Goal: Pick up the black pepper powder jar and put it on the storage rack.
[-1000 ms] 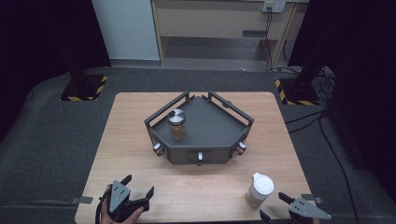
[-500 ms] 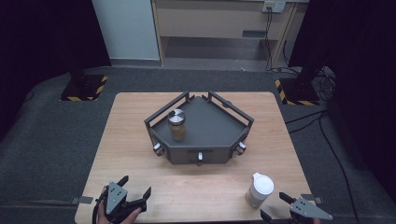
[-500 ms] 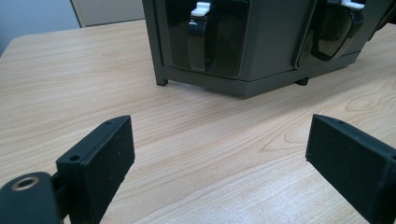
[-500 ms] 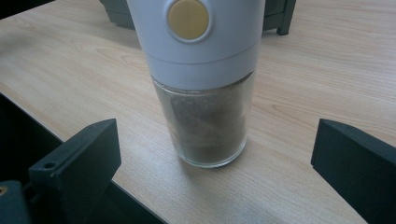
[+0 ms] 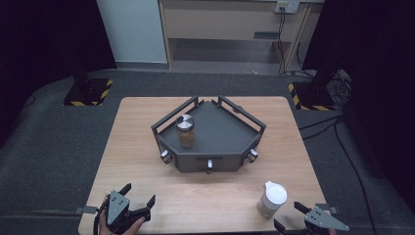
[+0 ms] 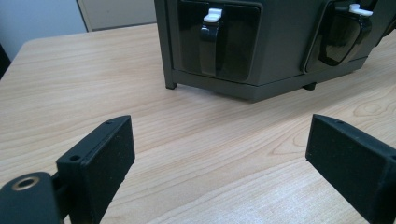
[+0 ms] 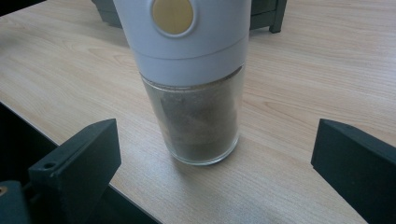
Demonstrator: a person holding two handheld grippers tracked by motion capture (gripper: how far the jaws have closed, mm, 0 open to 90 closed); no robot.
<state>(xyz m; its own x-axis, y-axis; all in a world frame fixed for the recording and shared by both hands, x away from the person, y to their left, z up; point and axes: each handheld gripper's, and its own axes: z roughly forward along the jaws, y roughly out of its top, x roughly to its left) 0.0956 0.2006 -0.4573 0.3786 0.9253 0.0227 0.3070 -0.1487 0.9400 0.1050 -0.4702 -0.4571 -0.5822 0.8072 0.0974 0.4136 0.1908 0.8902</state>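
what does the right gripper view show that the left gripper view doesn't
The right gripper view shows a white-capped jar of brownish powder standing just ahead of the open right gripper, with nothing touching it. The left gripper view instead shows the dark grey rack close up, with two black handles tipped in white, beyond the open left gripper. Both share the wooden table and a pair of black jaws spread wide with nothing between them.

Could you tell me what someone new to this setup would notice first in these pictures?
Probably the dark grey angular rack at mid-table, with a metal-lidded jar standing on its left part. Next, the white-capped grinder of brownish spice near the front right edge, standing just ahead of the open right gripper. The left gripper waits open at the front left, holding nothing.
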